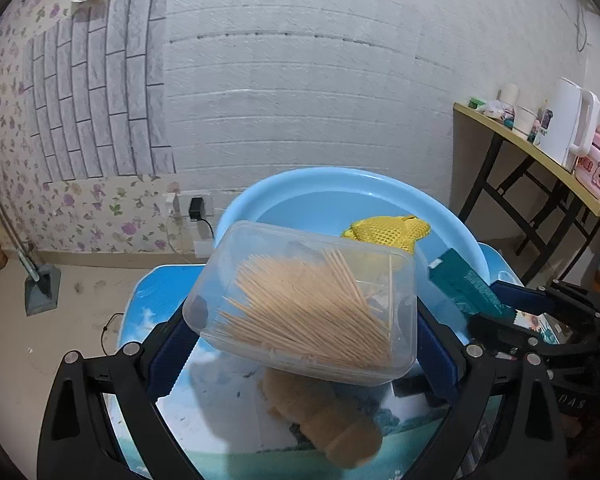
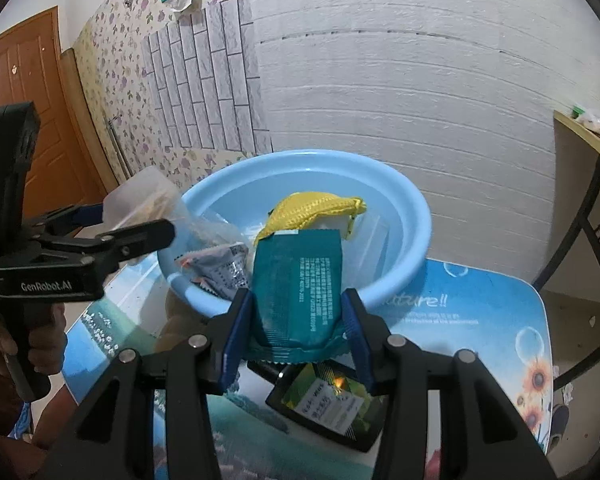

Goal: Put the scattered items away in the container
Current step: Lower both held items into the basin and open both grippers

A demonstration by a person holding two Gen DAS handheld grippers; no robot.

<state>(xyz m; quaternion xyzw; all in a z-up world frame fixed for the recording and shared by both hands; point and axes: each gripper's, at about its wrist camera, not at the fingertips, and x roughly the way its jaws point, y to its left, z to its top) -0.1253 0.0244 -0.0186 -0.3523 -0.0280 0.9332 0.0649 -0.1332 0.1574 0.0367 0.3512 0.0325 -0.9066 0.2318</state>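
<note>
Left hand-held gripper (image 1: pixel 300 344): clamped on toothpick box (image 1: pixel 304 300) — tilted, could spill.
Right hand-held gripper (image 2: pixel 296 340): clamped on teal packet (image 2: pixel 298 288) — might miss basin (image 2: pixel 404 264).

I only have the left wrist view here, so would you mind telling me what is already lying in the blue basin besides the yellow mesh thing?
Observer: In the right wrist view, a silver snack packet lies in the blue basin, left of the yellow mesh bag.
Operator: Thanks. What exactly is the right gripper carrying?
Observer: The right gripper is shut on a teal packet with white print on it, held above the basin's near rim.
Operator: Is anything left beneath it?
Observer: Yes, a dark packet with a green and white label lies on the table just under that gripper.
</note>
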